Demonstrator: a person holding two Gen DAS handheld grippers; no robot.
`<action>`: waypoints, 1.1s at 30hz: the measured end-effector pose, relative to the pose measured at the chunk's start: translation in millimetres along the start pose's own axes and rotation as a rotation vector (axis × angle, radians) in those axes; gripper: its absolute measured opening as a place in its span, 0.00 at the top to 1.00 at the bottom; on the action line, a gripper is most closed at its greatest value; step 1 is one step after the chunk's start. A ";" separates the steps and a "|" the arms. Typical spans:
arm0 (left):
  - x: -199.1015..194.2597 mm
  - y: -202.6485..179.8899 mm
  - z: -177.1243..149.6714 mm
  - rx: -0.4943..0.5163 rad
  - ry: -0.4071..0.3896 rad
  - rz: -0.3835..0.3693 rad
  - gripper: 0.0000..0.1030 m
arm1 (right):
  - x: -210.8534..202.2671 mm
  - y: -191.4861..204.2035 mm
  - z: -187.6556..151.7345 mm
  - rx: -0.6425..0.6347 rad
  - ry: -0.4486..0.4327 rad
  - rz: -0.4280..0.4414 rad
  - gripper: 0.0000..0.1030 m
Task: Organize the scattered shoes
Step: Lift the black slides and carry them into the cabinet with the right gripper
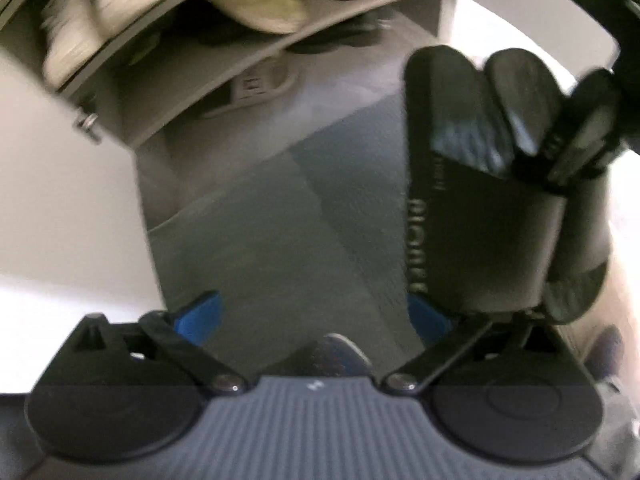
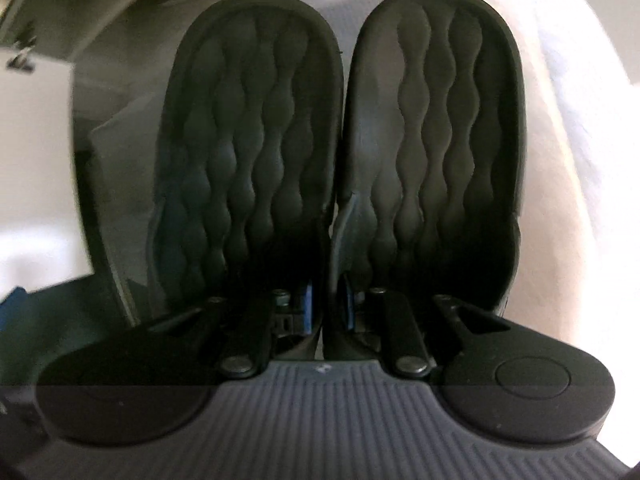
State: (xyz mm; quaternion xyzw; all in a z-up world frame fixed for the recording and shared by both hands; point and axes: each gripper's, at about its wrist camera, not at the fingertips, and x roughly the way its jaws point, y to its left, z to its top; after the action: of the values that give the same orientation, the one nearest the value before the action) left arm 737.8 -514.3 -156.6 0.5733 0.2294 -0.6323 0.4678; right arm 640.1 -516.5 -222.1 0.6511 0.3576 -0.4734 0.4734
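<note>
Grey carpet [image 1: 272,208] runs up to a shoe rack [image 1: 224,60], whose shelves already carry pale and red shoes, blurred in my left view. My right gripper [image 2: 328,308] is clamped on a pair of black slides [image 2: 340,152], pinching their inner edges together so both travel as one; their wavy soles face my right camera. They hang off the floor, just right of my left gripper [image 1: 316,312], whose blue-padded fingers [image 1: 200,316] stand wide apart with nothing between them. I judge the slides are bound for the rack.
</note>
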 end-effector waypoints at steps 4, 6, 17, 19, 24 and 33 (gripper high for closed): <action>22.1 25.3 -17.1 -0.014 0.062 -0.024 0.01 | 22.9 71.1 39.8 -0.125 -0.022 -0.012 0.82; 29.2 32.4 -22.2 -0.025 0.058 -0.003 0.01 | 27.2 93.6 64.7 -0.157 -0.037 -0.005 0.82; 82.4 63.7 -9.0 -0.211 0.113 0.118 0.00 | 77.6 181.1 181.6 -0.304 -0.082 0.058 0.82; 99.4 62.6 0.9 -0.241 0.097 0.126 0.00 | 82.3 193.3 195.7 -0.327 -0.100 0.075 0.82; 159.4 69.6 28.0 -0.341 0.094 0.158 0.00 | 80.9 213.2 216.1 -0.364 -0.171 0.120 0.82; 248.5 86.4 61.5 -0.485 0.094 0.155 0.01 | 75.0 222.1 235.6 -0.386 -0.267 0.166 0.82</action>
State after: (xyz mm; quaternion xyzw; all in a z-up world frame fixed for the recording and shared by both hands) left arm 803.8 -686.2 -354.2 0.4889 0.3513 -0.4939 0.6274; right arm 799.8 -806.0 -256.4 0.5075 0.3209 -0.4379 0.6691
